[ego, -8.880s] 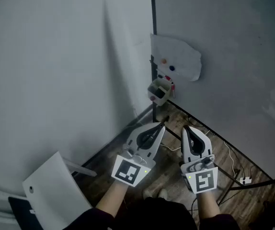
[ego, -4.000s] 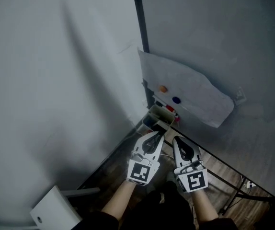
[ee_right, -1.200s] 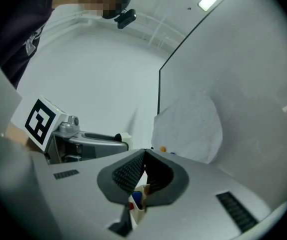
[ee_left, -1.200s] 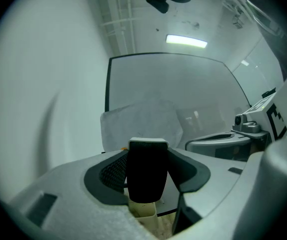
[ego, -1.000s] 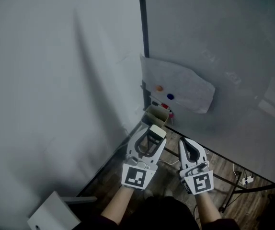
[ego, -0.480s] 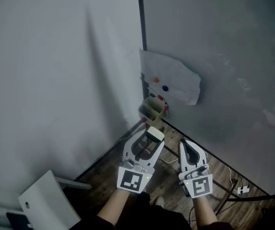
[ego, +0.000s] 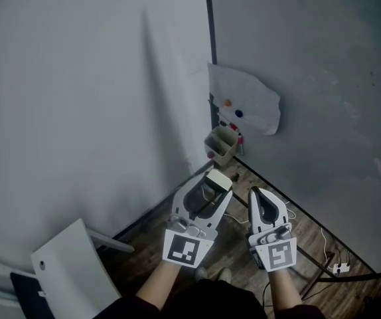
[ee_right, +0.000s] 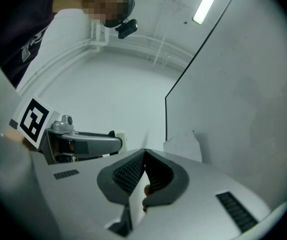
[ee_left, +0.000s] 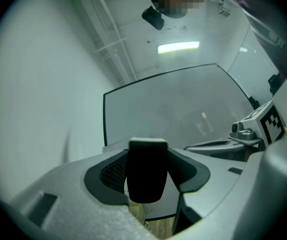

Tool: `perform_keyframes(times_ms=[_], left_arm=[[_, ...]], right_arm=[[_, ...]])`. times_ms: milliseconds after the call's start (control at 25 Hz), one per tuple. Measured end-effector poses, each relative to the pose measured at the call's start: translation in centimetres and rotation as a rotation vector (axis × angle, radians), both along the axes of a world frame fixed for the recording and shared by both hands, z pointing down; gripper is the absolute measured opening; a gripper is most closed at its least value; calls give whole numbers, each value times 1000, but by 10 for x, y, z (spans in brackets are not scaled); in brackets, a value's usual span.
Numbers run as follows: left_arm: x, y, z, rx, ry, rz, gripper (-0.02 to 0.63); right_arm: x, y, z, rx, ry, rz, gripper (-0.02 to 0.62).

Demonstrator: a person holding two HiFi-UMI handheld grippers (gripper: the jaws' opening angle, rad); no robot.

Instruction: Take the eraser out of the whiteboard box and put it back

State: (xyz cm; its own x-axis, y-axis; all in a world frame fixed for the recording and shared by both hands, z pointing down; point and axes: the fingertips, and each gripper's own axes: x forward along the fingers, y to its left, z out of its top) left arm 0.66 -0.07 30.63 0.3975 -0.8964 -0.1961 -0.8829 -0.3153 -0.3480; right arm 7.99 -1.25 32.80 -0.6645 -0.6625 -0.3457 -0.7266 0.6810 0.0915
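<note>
**Eraser out of box, clamped in left gripper, return not yet started**

The left gripper (ego: 216, 186) is clamped on the black-felt, white-backed block eraser (ee_left: 146, 174), held right at the jaw tips, felt side facing the gripper's camera. The right gripper (ego: 257, 195) sits just beside it with jaws pressed together and nothing between them. Both hang over the dark wooden plank floor (ego: 290, 226), well short of the box.

Beyond them, the small olive open-top whiteboard box (ego: 222, 143) sits at the lower corner of the grey whiteboard (ego: 323, 78), next to its black frame edge. Something red, probably markers (ego: 239, 136), pokes up behind it. Above is a crumpled white paper sheet (ego: 250, 102) pinned with orange and blue dots.

Risks, as I judge them:
- The tip-only hold could let the eraser twist or slip on the way in.
- The box mouth looks narrow, so a tilted eraser could catch the rim or bump the markers.
- Pushing hard may shift the box if it is only lightly fixed.

The path to the box looks open. A white flat panel (ego: 71, 264) at lower left and thin cables (ego: 320, 234) on the floor are well off to the sides.
</note>
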Motion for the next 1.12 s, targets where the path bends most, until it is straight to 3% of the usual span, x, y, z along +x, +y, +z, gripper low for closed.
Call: perform_keyframes(times_ms=[600, 1120], left_arm=[[-22, 11, 1, -21, 58, -11, 225], [-49, -16, 16, -63, 88, 45, 225]], right_arm=[[-19, 17, -1, 2, 5, 2, 3], [-48, 1, 6, -18, 39, 44, 3]])
